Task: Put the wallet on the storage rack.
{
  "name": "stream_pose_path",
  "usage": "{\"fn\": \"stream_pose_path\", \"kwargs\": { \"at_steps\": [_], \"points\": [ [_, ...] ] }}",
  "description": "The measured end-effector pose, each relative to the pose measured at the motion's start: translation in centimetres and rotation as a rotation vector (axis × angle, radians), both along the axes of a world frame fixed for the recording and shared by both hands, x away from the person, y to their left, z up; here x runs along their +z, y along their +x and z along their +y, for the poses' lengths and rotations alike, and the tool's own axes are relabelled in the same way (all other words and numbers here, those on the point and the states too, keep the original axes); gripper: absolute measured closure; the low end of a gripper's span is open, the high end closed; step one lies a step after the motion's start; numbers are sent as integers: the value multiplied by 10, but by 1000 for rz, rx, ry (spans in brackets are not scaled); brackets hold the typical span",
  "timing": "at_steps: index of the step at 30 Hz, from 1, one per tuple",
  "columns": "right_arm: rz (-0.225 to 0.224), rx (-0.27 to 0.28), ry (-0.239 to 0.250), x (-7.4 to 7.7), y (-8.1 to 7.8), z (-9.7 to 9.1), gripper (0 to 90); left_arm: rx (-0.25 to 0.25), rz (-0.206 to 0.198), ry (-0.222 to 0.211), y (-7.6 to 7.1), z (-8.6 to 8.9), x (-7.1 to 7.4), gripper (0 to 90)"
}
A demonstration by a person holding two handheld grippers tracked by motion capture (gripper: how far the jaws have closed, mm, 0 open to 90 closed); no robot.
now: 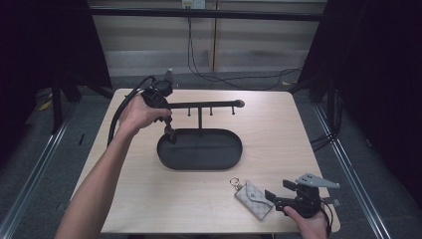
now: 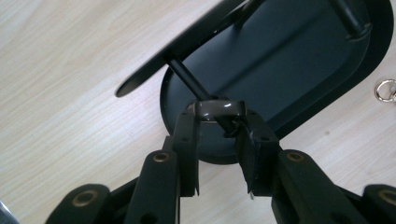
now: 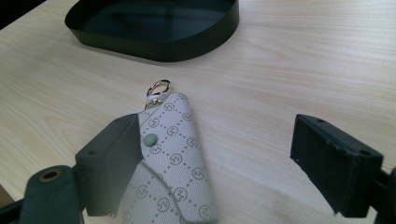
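A black oval tray point(image 1: 199, 162) point(image 2: 289, 56) point(image 3: 154, 46) carries a T-shaped stand whose crossbar point(image 1: 204, 104) has short pegs hanging from it. My left gripper point(image 1: 169, 133) point(image 2: 219, 126) points down at the tray's left end, below the bar's left tip. It is shut on a glossy dark brown band point(image 2: 218, 108) held across its tips. The band sits at the lower end of a peg point(image 2: 187, 81); whether it loops the peg I cannot tell. A grey patterned key pouch point(image 1: 254, 199) point(image 3: 175, 163) with a metal ring point(image 3: 158, 87) lies near the front edge. My right gripper point(image 1: 278, 191) point(image 3: 219, 154) is open, one jaw against the pouch.
The light wooden table point(image 1: 278, 129) ends close behind my right hand at the front. Cables point(image 1: 239, 79) trail over the floor beyond the far edge. Dark curtains stand at both sides.
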State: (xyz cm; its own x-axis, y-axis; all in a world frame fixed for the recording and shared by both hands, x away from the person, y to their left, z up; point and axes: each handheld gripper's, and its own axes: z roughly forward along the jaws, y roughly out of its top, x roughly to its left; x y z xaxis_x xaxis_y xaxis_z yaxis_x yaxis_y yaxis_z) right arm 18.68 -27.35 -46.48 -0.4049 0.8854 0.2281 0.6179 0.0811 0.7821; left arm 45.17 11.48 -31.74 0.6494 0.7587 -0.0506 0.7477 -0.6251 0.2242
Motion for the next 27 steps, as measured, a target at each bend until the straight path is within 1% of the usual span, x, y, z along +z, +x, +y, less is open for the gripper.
{"fn": "stream_pose_path", "kwargs": {
  "at_steps": [1, 2, 3, 5, 7, 8, 9, 10, 12, 13, 14, 15, 16, 19, 20, 21, 22, 23, 24, 25, 27],
  "points": [
    [0, 0, 0, 0, 0, 0, 160, 0, 0, 0, 0, 0, 0, 701],
    [-1, -2, -1, 0, 0, 0, 160, 4, 0, -16, 0, 2, 1, 687],
    [-2, -3, -1, 0, 0, 0, 161, 16, -5, -42, -1, 4, 2, 650],
    [-4, -3, 1, 0, -1, 0, 162, 14, -14, -50, -3, 6, 5, 626],
    [-3, -4, 0, 0, 0, 0, 162, 16, -27, -59, -6, 9, 10, 572],
    [-2, -4, 0, 0, 0, 0, 162, 16, -27, -59, -6, 9, 10, 546],
    [-2, -4, 0, 0, 0, 0, 162, 12, -30, -65, -7, 10, 11, 546],
    [-1, -3, 1, 0, 0, 0, 162, 20, -37, -98, -8, 13, 13, 521],
    [-2, -6, -1, 0, 0, 0, 162, 27, -44, -123, -10, 17, 15, 453],
    [-1, -6, -1, 0, 0, 0, 162, 29, -51, -156, -11, 21, 16, 435],
    [-1, -6, -1, 0, 0, 0, 162, 29, -51, -156, -11, 21, 16, 422],
    [-1, -4, 1, 0, 0, 0, 162, 48, -62, -201, -15, 27, 16, 415],
    [0, -3, 1, 0, 0, 0, 162, 48, -75, -206, -17, 29, 17, 404],
    [-1, 2, 0, 0, 0, 0, 162, 43, -96, -229, -23, 35, 19, 370],
    [-1, 2, 0, 0, 0, 0, 162, 43, -96, -229, -23, 35, 19, 356],
    [0, 1, 0, 0, 0, 1, 162, 54, -112, -228, -29, 37, 19, 351],
    [0, 0, 1, 0, 0, 0, 162, 45, -118, -232, -31, 38, 18, 335],
    [0, -1, 1, 0, 0, 0, 162, 45, -120, -244, -33, 40, 18, 332],
    [0, -1, 1, 0, 0, 0, 162, 45, -120, -244, -33, 40, 18, 331],
    [-1, 0, -2, 0, 0, 0, 162, 48, -143, -259, -38, 44, 16, 319],
    [-2, 0, -3, 0, 0, 1, 162, 47, -147, -267, -40, 47, 15, 315]
  ]
}}
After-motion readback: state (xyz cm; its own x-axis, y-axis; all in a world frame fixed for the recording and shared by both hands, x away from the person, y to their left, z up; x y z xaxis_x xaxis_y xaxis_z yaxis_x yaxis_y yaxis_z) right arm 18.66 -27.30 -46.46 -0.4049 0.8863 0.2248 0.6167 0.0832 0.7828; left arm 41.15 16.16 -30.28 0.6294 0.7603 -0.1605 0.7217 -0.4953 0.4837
